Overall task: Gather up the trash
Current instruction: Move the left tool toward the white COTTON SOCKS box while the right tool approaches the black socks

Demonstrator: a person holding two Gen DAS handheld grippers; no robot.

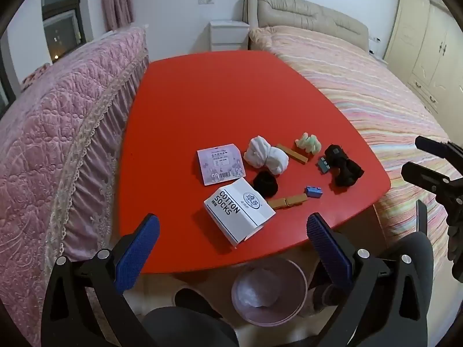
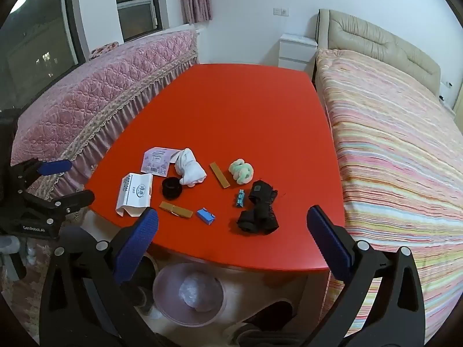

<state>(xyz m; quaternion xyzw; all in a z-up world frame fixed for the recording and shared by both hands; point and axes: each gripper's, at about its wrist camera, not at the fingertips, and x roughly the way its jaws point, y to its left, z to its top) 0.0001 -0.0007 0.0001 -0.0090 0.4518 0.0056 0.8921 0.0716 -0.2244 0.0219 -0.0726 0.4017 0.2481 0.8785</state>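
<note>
Red table [image 1: 202, 115] fills my centre frame. Pink bin [image 1: 269, 292] at bottom centre, below the table's near edge. White COTTON SOCKS box [image 1: 238, 211] and lilac packet [image 1: 220, 163] lie centre-left. My left claw [image 1: 233, 248] and right claw [image 2: 233, 248] gape, empty.

Left gripper [image 1: 233, 232] and right gripper [image 2: 233, 232] alike — black plastic frames, silver screws, blue ribbed pads [image 2: 136, 243] on the jaws; white "GenRobot.AI" lettering on one body — dark trousers below.

White box [image 1: 238, 209] reads "COTTON SOCKS"; left gripper [image 2: 43, 199] reads "GenRobot.AI".
</note>
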